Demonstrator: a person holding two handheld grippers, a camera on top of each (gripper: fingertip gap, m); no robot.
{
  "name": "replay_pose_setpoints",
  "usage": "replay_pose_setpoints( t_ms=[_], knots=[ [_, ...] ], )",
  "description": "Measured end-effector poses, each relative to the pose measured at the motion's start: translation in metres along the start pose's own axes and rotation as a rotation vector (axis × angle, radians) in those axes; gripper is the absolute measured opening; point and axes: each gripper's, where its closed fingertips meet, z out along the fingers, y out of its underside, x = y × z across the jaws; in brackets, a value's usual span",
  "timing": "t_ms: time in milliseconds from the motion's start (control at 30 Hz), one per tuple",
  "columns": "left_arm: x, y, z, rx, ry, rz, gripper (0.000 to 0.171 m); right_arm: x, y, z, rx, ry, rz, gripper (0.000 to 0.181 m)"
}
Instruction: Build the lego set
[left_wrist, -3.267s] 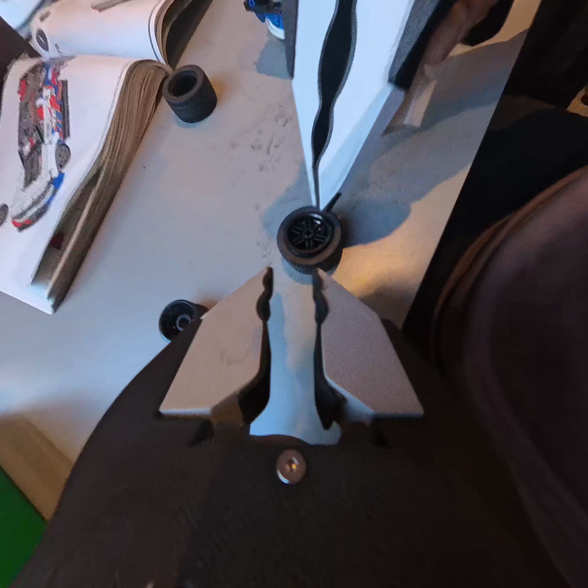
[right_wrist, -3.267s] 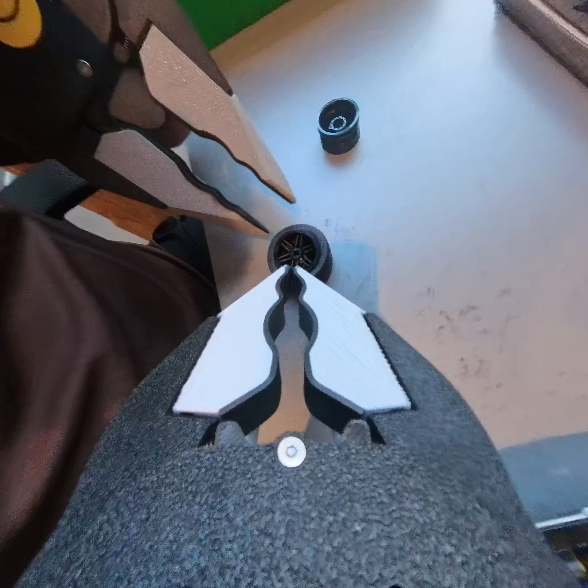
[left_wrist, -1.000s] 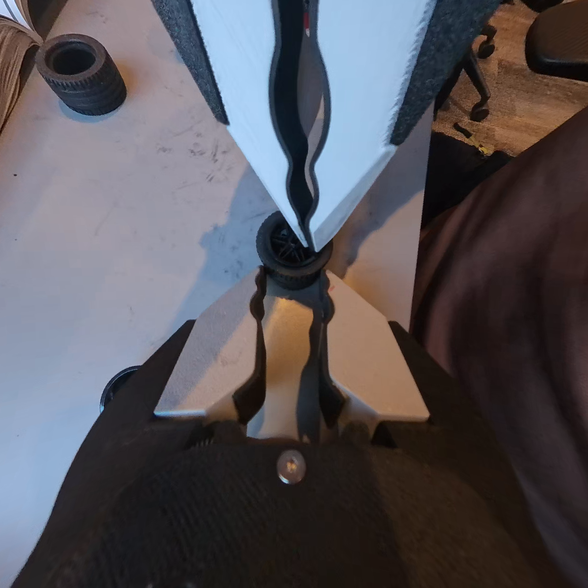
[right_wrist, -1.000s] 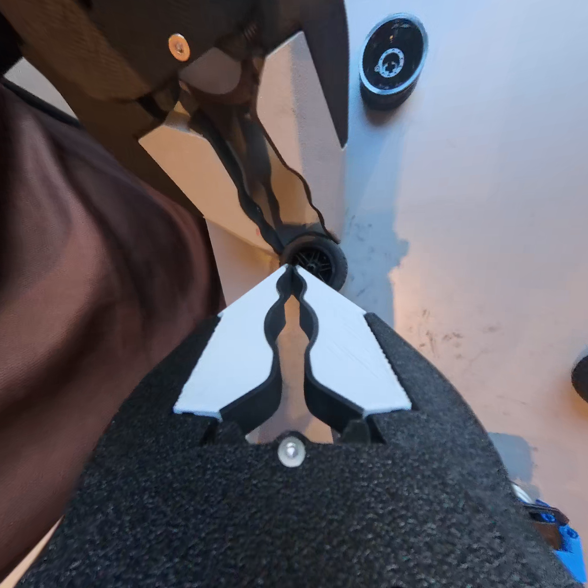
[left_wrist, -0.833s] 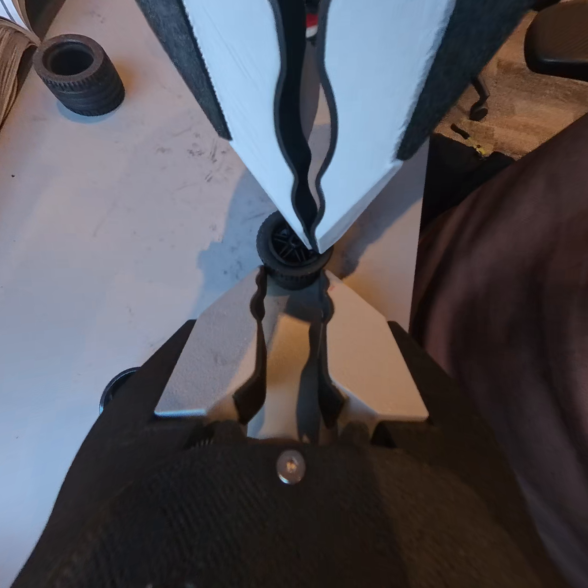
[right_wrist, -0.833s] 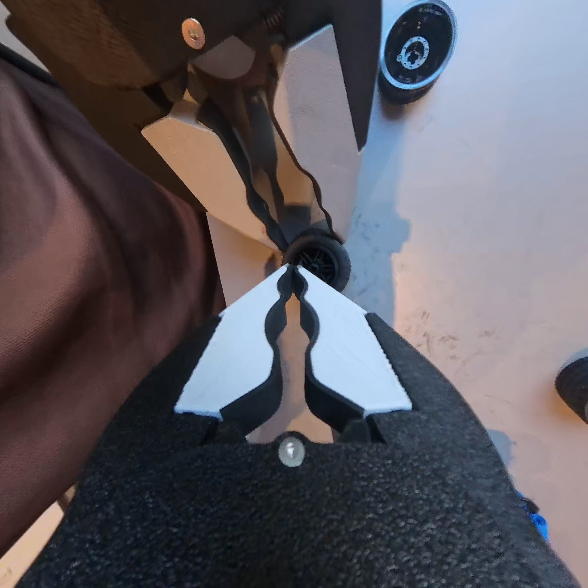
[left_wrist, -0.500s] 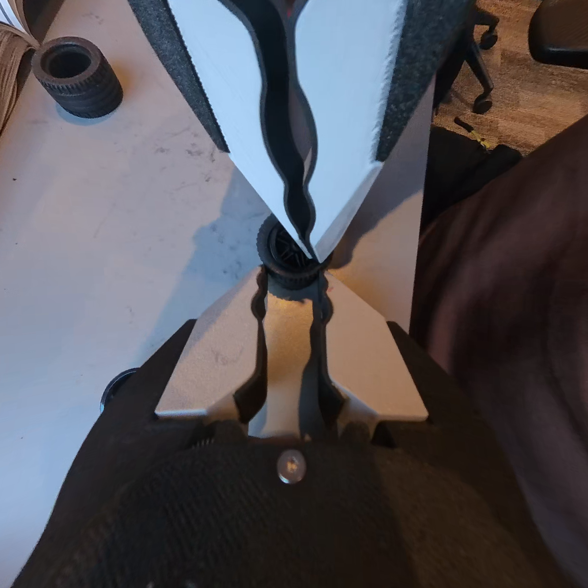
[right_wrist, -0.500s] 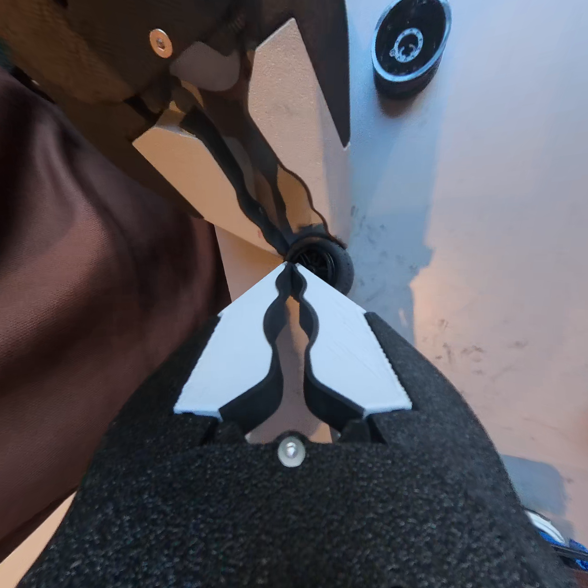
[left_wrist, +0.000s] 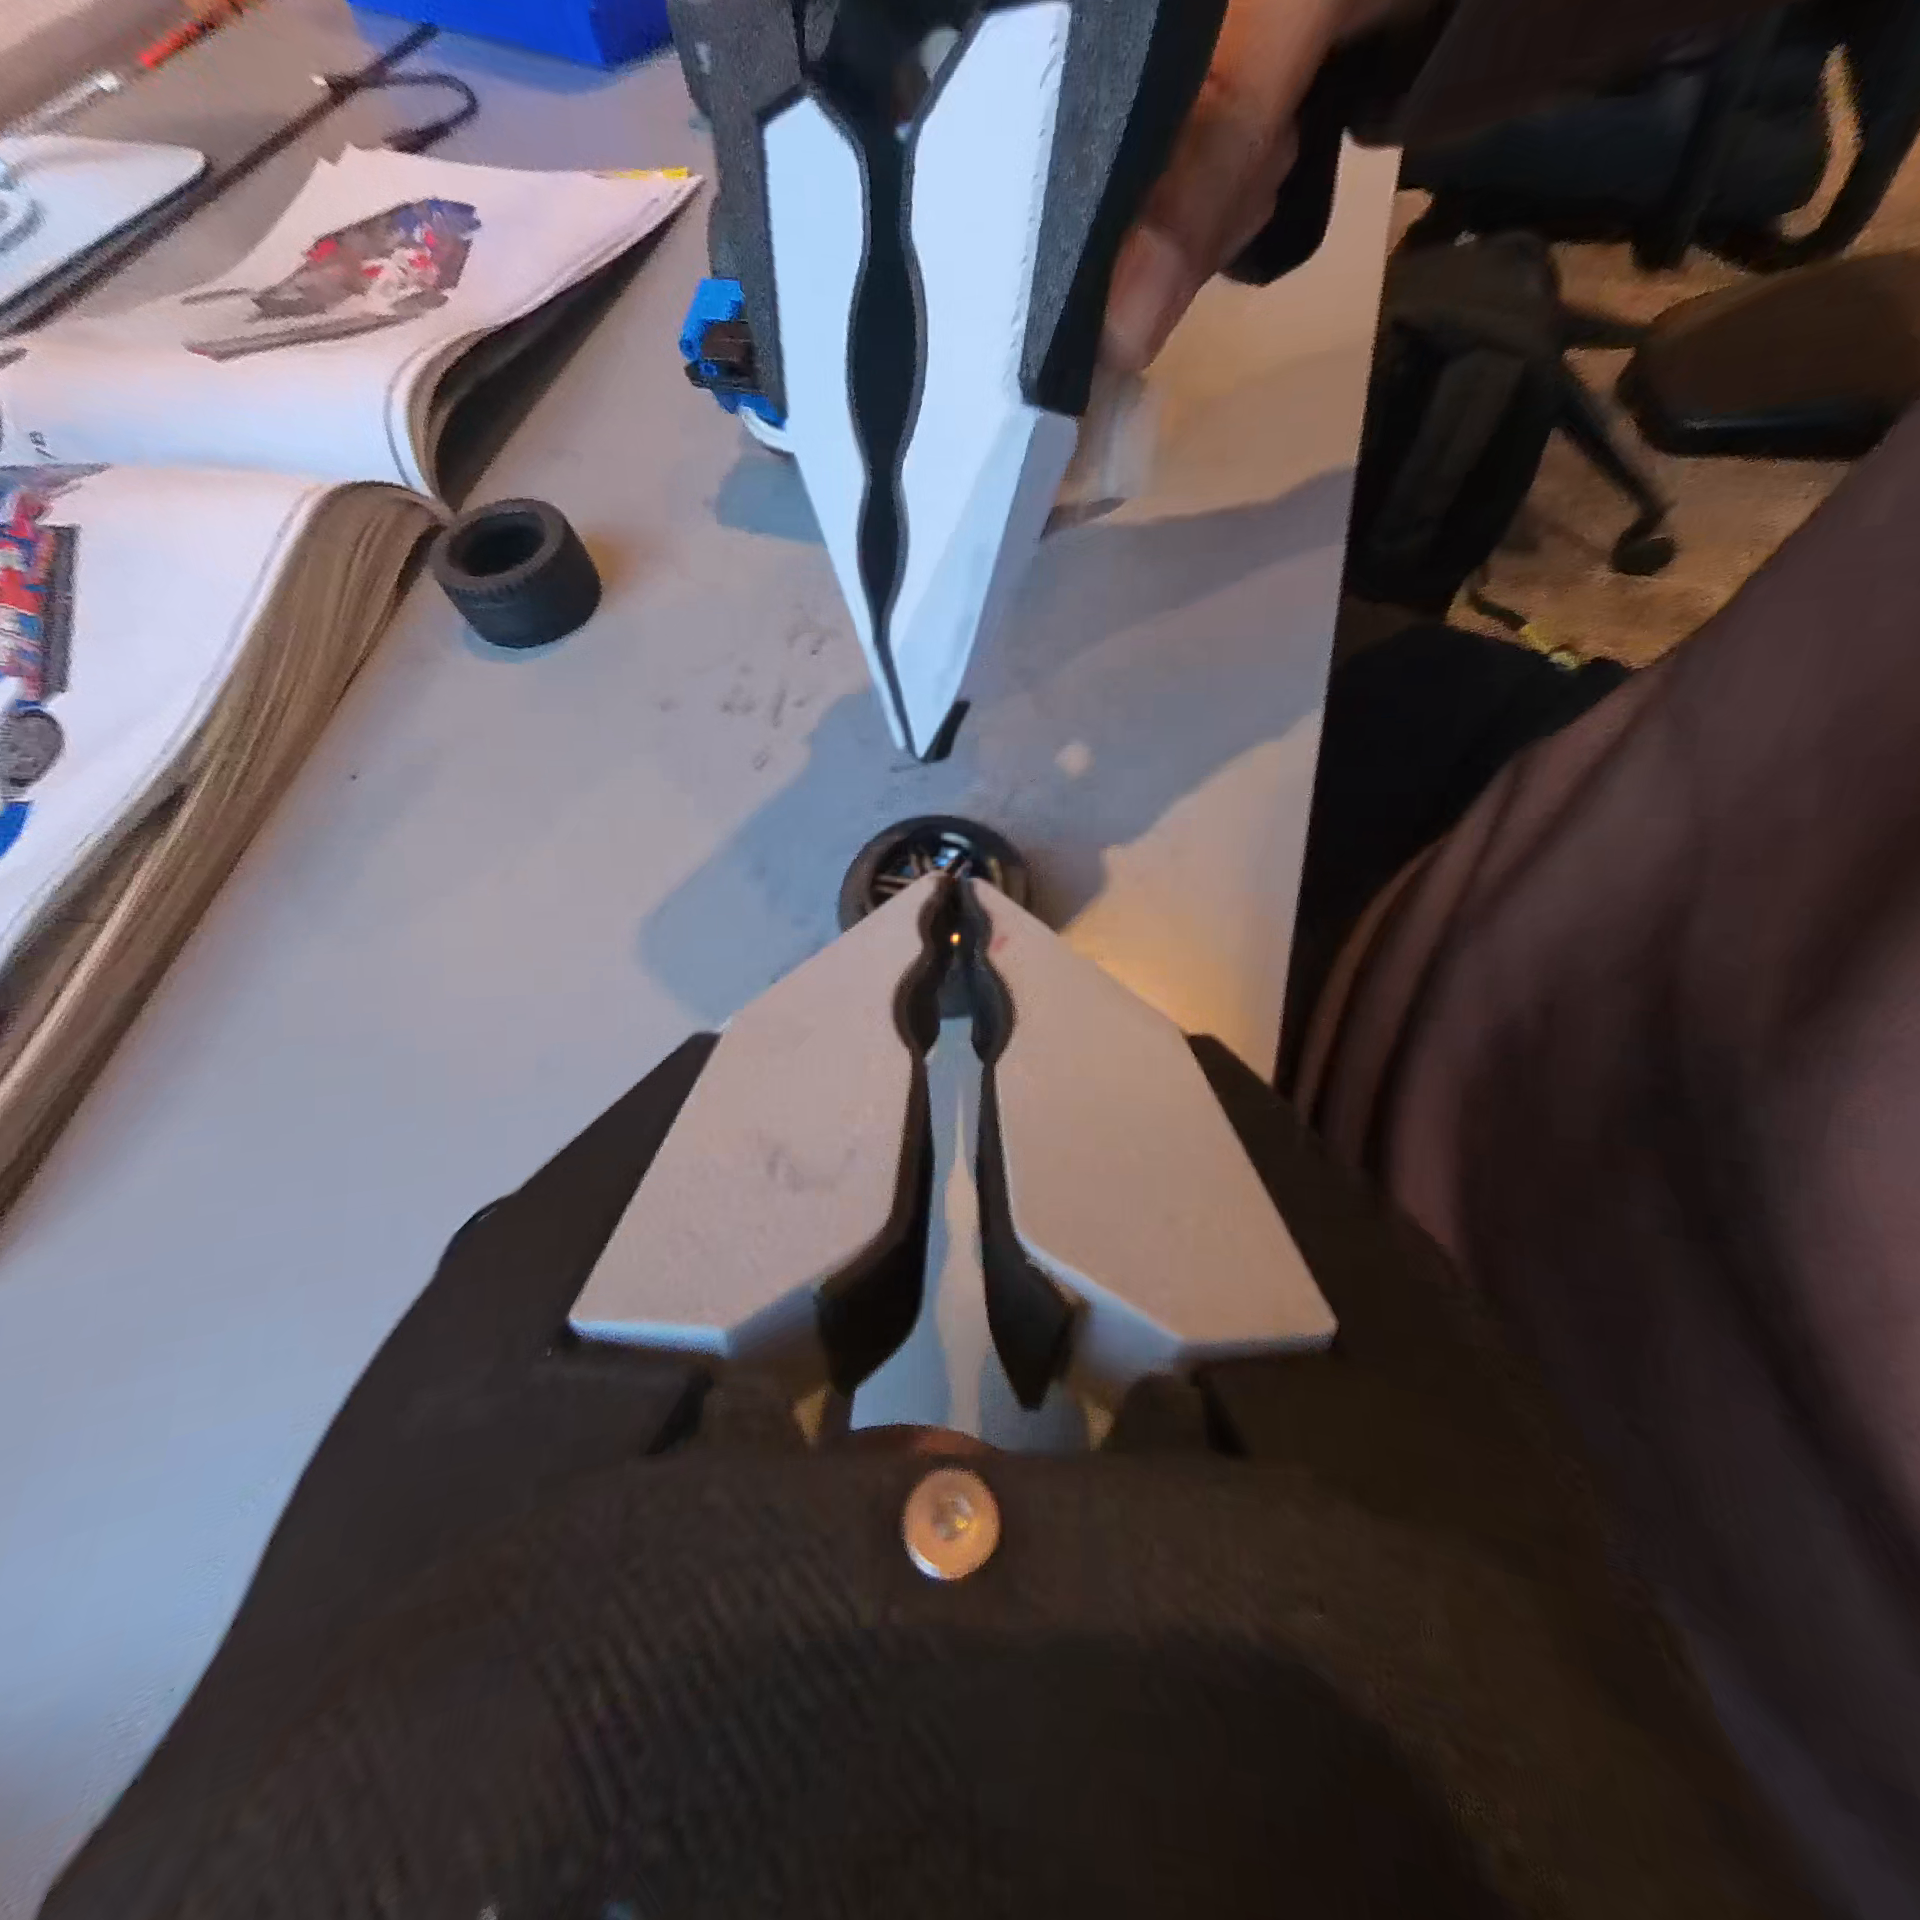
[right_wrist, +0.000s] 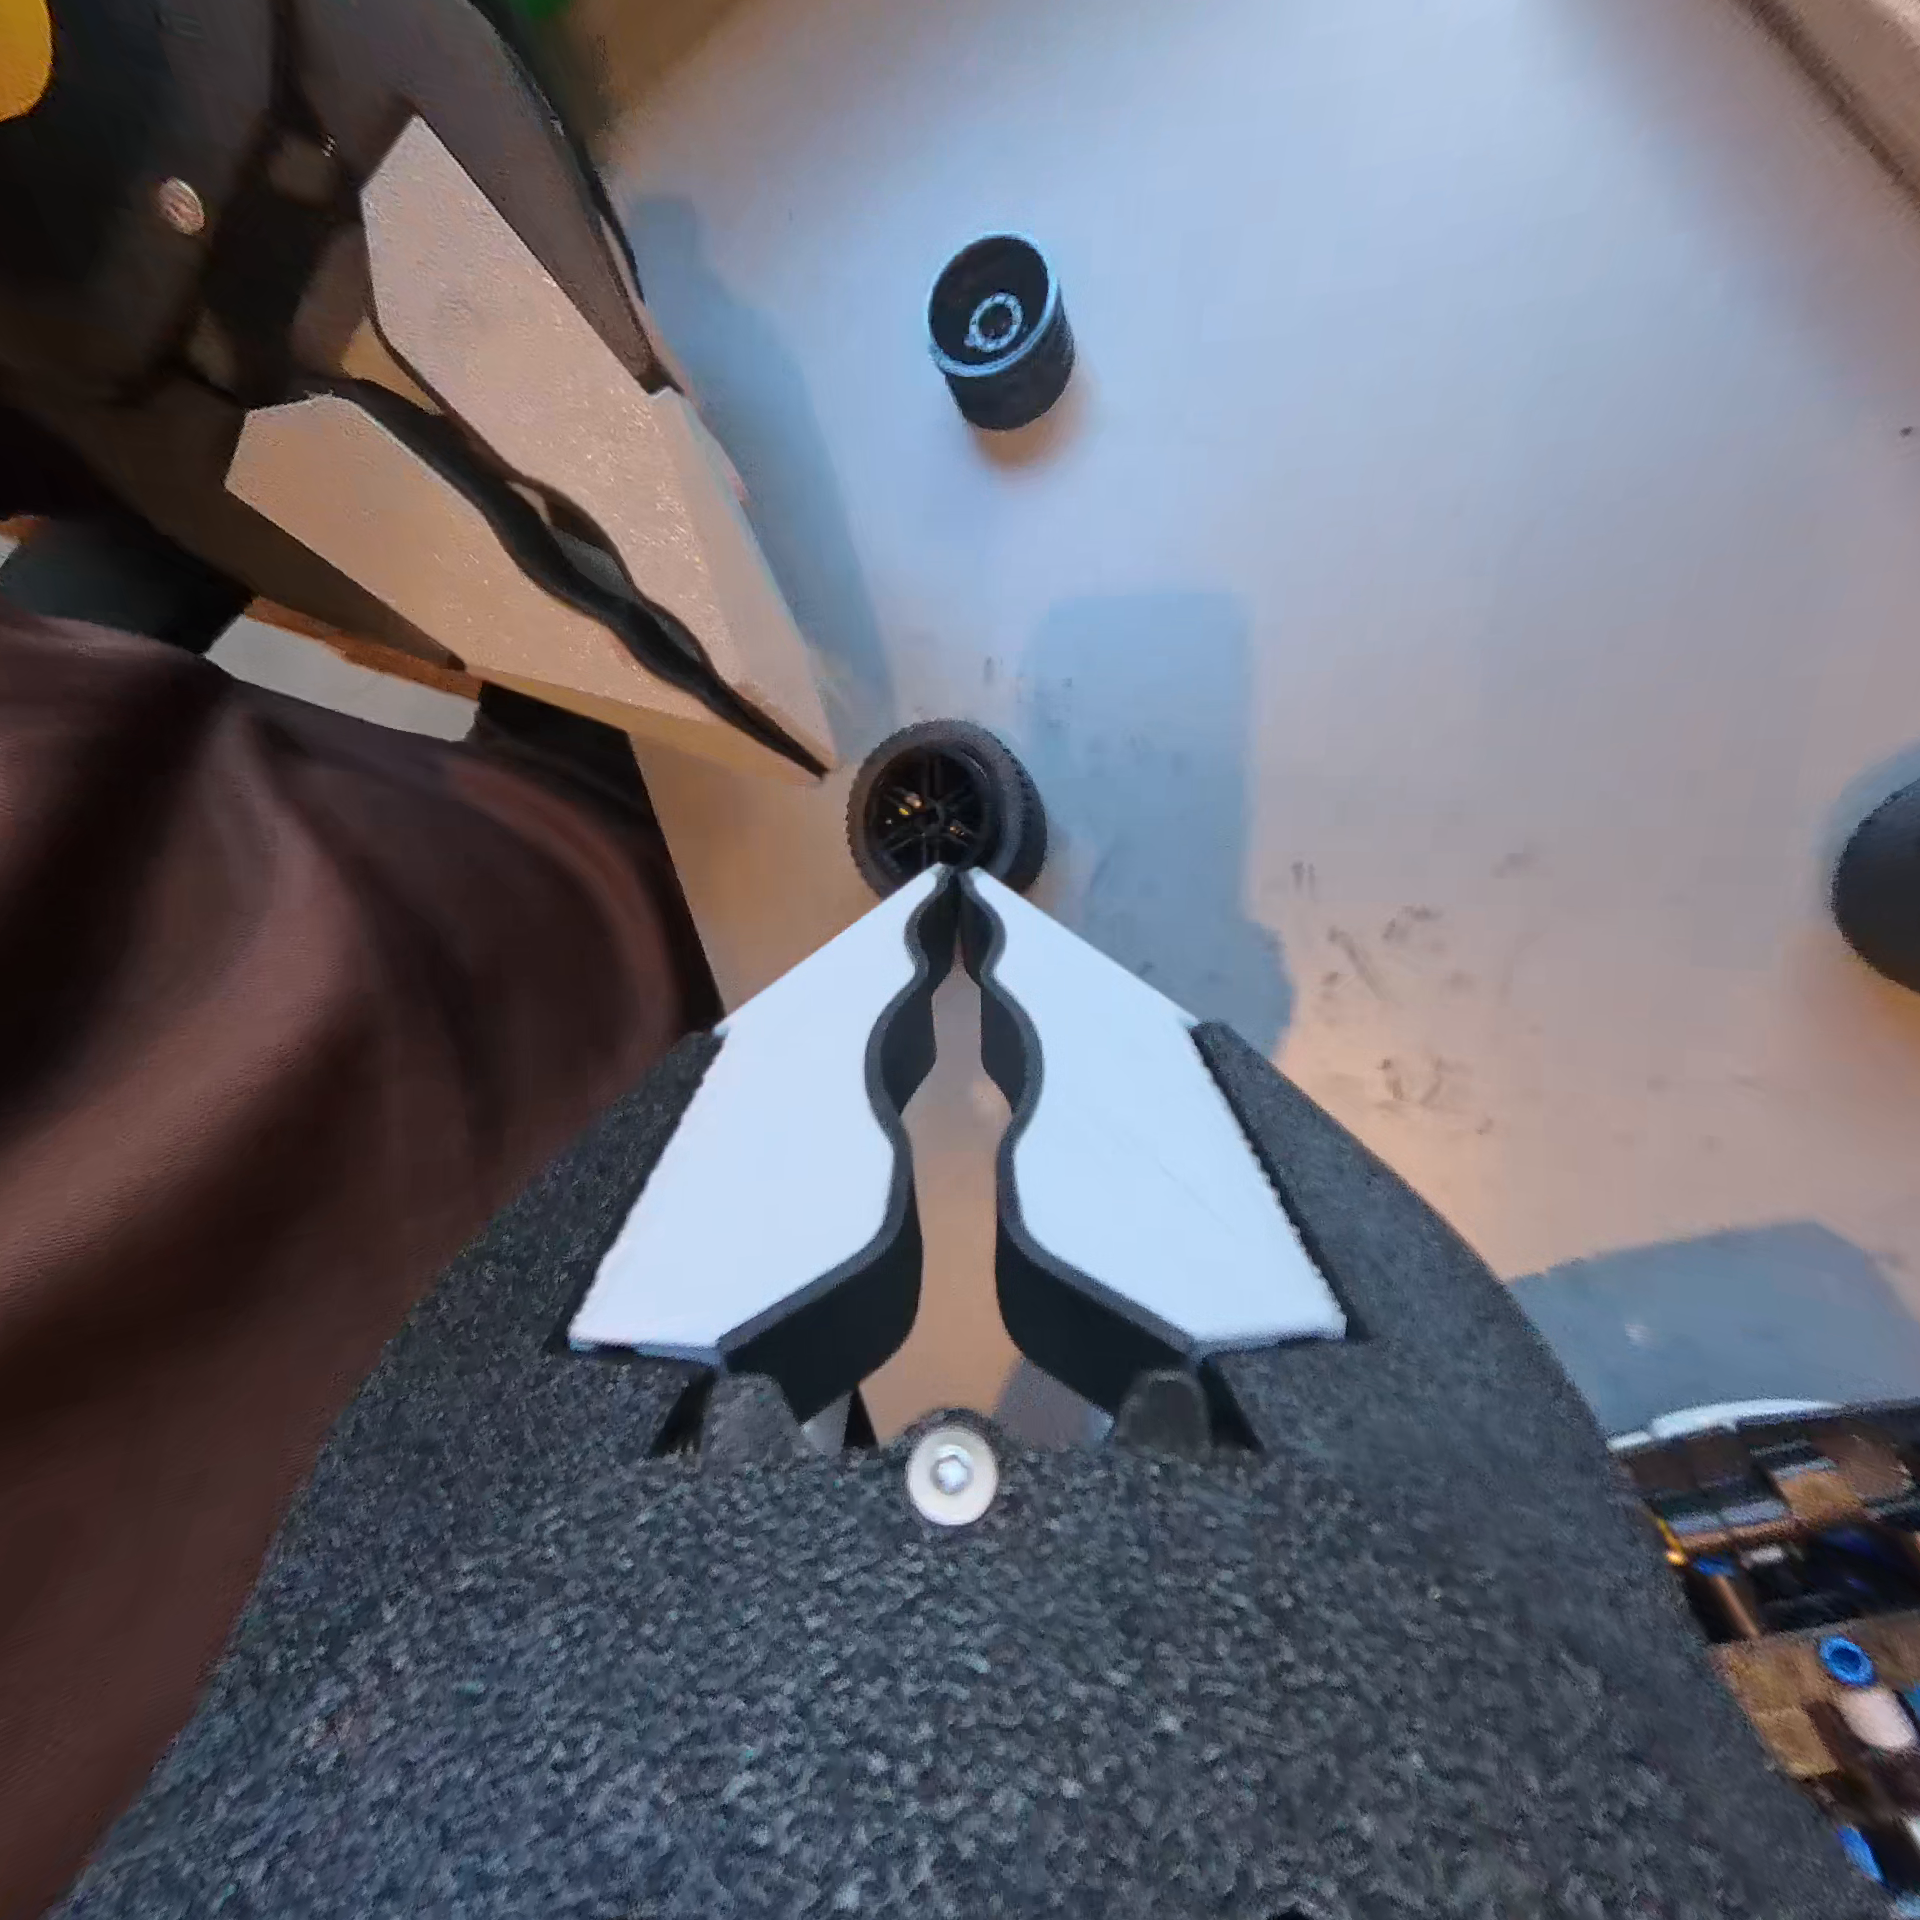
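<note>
A small black wheel with a tyre on it (left_wrist: 928, 865) lies flat on the white table, spoked face up, close to the table's edge. It also shows in the right wrist view (right_wrist: 935, 810). My left gripper (left_wrist: 951, 909) is shut and empty, its grey tips just over the wheel's near rim. In the right wrist view the left gripper (right_wrist: 816, 764) points at the wheel's left side. My right gripper (right_wrist: 951, 878) is shut and empty, with its white tips at the wheel's near rim. In the left wrist view the right gripper (left_wrist: 920, 743) hangs just beyond the wheel.
A loose black tyre (left_wrist: 516, 587) lies beside the open instruction book (left_wrist: 208, 540). A second wheel (right_wrist: 997, 327) lies farther along the table. A blue Lego piece (left_wrist: 717, 332) sits behind the right gripper. The part-built model (right_wrist: 1766, 1538) is at the lower right. The table's edge (left_wrist: 1314, 831) runs close by the wheel. My left and right fingertips are right by each other.
The left gripper let go of the wheel and shut. Both grippers drew back from it, and the right tips no longer press into the rim. The wheel now lies on the table.
</note>
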Motion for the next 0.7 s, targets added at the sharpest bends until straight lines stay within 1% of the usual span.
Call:
replay_pose_setpoints(
  t_ms=[33,133,300,500,567,700],
  knots=[
    [0.002,0.001,0.003,-0.021,0.009,-0.010,0.000,-0.002,0.001,0.002,-0.006,-0.010,0.000,0.000],
    [-0.006,0.015,0.012,-0.109,-0.050,0.012,0.000,0.001,-0.001,0.008,-0.022,0.024,-0.051,0.000],
    [-0.005,0.017,0.015,-0.122,-0.036,0.023,0.000,0.004,0.002,0.019,-0.093,0.060,-0.129,0.000],
    [-0.006,0.017,0.019,-0.102,-0.044,0.035,0.000,0.006,0.003,0.021,-0.220,0.129,-0.251,0.000],
    [-0.006,0.017,0.018,-0.095,-0.044,0.041,0.000,0.006,0.003,0.021,-0.285,0.115,-0.267,0.000],
    [-0.004,0.016,0.019,-0.088,-0.055,0.076,0.000,0.007,0.004,0.022,-0.384,0.040,-0.239,0.000]
  ],
)
